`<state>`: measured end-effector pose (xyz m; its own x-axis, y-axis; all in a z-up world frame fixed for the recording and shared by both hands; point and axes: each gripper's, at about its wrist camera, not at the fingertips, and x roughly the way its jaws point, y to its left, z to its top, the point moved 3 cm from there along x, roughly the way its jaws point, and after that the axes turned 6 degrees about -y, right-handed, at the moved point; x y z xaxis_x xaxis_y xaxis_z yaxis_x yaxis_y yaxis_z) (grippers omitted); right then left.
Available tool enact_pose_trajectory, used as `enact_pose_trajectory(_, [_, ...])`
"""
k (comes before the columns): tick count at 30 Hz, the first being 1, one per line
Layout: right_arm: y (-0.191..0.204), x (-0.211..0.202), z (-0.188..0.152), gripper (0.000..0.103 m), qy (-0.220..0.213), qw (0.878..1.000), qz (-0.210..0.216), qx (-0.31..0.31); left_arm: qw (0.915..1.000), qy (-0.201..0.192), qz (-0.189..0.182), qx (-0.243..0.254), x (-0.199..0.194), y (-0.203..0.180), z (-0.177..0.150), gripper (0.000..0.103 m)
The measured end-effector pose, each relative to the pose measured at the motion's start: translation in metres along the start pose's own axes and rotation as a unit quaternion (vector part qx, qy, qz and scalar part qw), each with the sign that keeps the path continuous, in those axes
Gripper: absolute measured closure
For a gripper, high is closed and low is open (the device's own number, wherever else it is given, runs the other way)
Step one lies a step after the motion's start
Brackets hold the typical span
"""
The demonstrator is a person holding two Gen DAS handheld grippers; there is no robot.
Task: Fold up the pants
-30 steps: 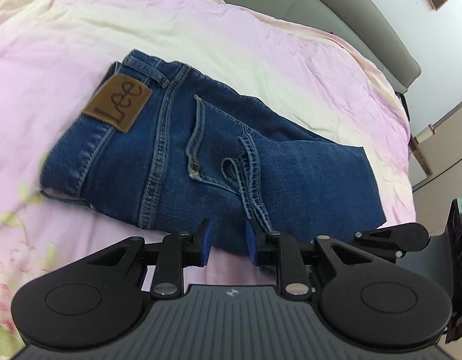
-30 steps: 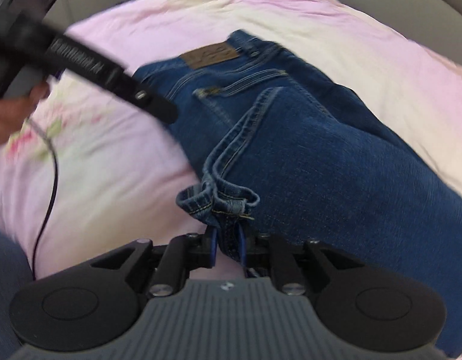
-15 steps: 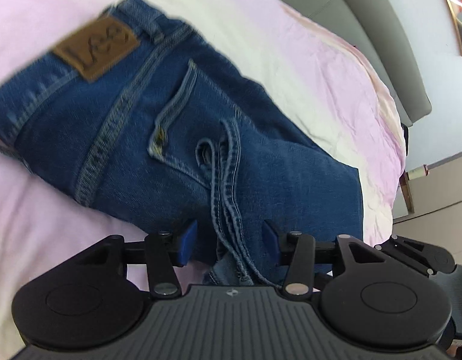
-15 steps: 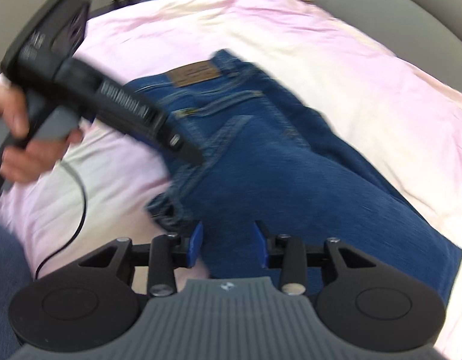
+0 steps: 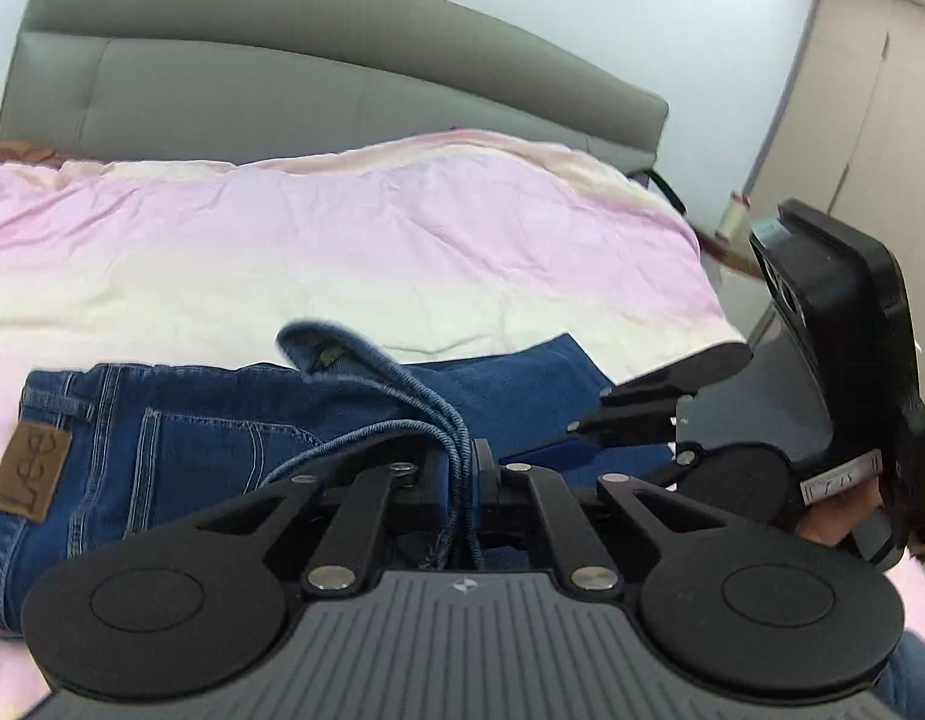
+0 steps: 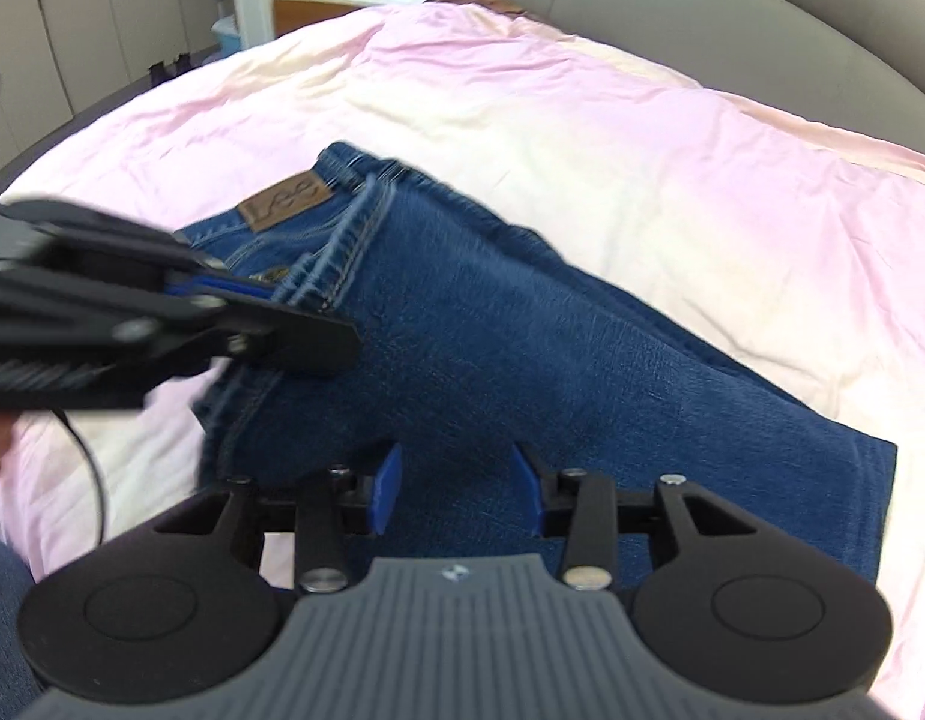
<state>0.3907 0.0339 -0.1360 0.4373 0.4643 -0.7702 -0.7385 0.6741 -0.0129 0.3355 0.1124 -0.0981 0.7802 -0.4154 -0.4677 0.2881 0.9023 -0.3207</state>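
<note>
the step in hand looks like the second fold of the dark blue denim pants (image 6: 522, 324) with the brown leather lee patch (image 6: 285, 203), which lie already folded along their length on the pink and cream bedsheet (image 6: 642, 120), nearer its front edge than the grey padded headboard (image 5: 282, 78).

going left to right: the left gripper (image 5: 459, 483) has its jaws pressed nearly together on the stitched hem of the leg ends (several layers bunched between the blue pads), and that cloth stands lifted off the rest of the pants, a loop of it curling up behind. in the right wrist view this gripper reaches in from the sheet's left edge, over the pocket area near the patch.

the right gripper (image 6: 456, 486) has its jaws spread wide and holds nothing; denim lies under and between its fingers (image 6: 387, 483), though i cannot tell whether the pads touch it.

my judgement: the next move calls for carrying the pinched hem across toward the waistband, laying it flat and even with the edge, while the free gripper steadies or smooths the thigh section so the layers do not slide.
</note>
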Motion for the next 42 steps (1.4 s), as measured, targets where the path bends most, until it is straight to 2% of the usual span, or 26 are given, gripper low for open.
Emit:
enact_pose_trajectory(2, [-0.003,0.0,-0.001,0.064,0.002,1.0,-0.002,0.002,0.9986,0.032,0.011,-0.041,0.01,0.013,-0.003,0.097])
enact_pose_trajectory(4, [-0.005,0.001,-0.006,0.064,0.013,1.0,0.001,0.008,0.9919,0.065,0.021,-0.107,0.016,0.039,-0.017,0.096])
enact_pose_trajectory(7, [-0.003,0.006,-0.015,0.064,0.029,0.999,0.01,0.012,0.9698,0.099,0.014,-0.223,0.018,0.074,-0.049,0.096])
enact_pose_trajectory(9, [0.002,0.008,-0.02,0.064,0.034,0.999,0.024,0.009,0.9562,0.109,0.008,-0.272,0.019,0.087,-0.067,0.096])
enact_pose_trajectory(10, [0.005,0.009,-0.021,0.064,0.035,0.999,0.034,0.007,0.9517,0.112,0.018,-0.285,0.019,0.093,-0.074,0.095])
enact_pose_trajectory(13, [0.016,0.013,-0.018,0.064,0.038,0.998,0.041,-0.008,0.9457,0.133,0.046,-0.293,0.03,0.105,-0.086,0.09])
enact_pose_trajectory(15, [0.024,0.014,-0.015,0.064,0.037,0.998,0.039,-0.016,0.9432,0.141,0.043,-0.298,0.032,0.11,-0.09,0.088])
enact_pose_trajectory(17, [0.028,0.014,-0.01,0.064,0.03,0.999,0.03,-0.021,0.9449,0.129,0.031,-0.299,0.026,0.113,-0.085,0.086])
enact_pose_trajectory(21, [0.03,0.02,-0.001,0.064,0.029,0.999,0.019,-0.031,0.954,0.088,0.038,-0.284,0.015,0.122,-0.065,0.062])
enact_pose_trajectory(24, [0.029,0.027,0.003,0.064,0.035,0.999,0.017,-0.028,0.9568,0.086,0.044,-0.274,0.023,0.13,-0.05,0.06])
enact_pose_trajectory(28, [0.028,0.035,0.003,0.063,0.04,0.999,0.018,-0.021,0.9536,0.092,0.053,-0.282,0.045,0.142,-0.042,0.059])
enact_pose_trajectory(29, [0.027,0.035,0.002,0.063,0.041,0.999,0.017,-0.021,0.9532,0.09,0.054,-0.284,0.05,0.144,-0.042,0.06])
enact_pose_trajectory(31, [0.023,0.034,-0.002,0.063,0.044,0.999,0.014,-0.02,0.9524,0.083,0.061,-0.287,0.056,0.146,-0.042,0.081])
enact_pose_trajectory(32, [0.019,0.033,-0.004,0.063,0.045,0.999,0.012,-0.02,0.9542,0.077,0.058,-0.283,0.055,0.145,-0.042,0.095])
enact_pose_trajectory(33, [0.016,0.031,-0.007,0.063,0.046,0.999,0.009,-0.019,0.9576,0.064,0.057,-0.275,0.052,0.143,-0.041,0.098])
enact_pose_trajectory(36, [0.002,0.028,-0.016,0.063,0.05,0.999,-0.002,-0.014,0.9739,0.036,0.053,-0.218,0.039,0.124,-0.03,0.099])
enact_pose_trajectory(38, [-0.01,0.029,-0.024,0.063,0.054,0.998,-0.013,-0.008,0.9843,0.026,0.052,-0.166,0.028,0.106,-0.011,0.099])
enact_pose_trajectory(42, [-0.032,0.028,-0.036,0.063,0.057,0.998,-0.026,0.021,0.9953,0.022,0.058,-0.075,0.008,0.074,0.038,0.099])
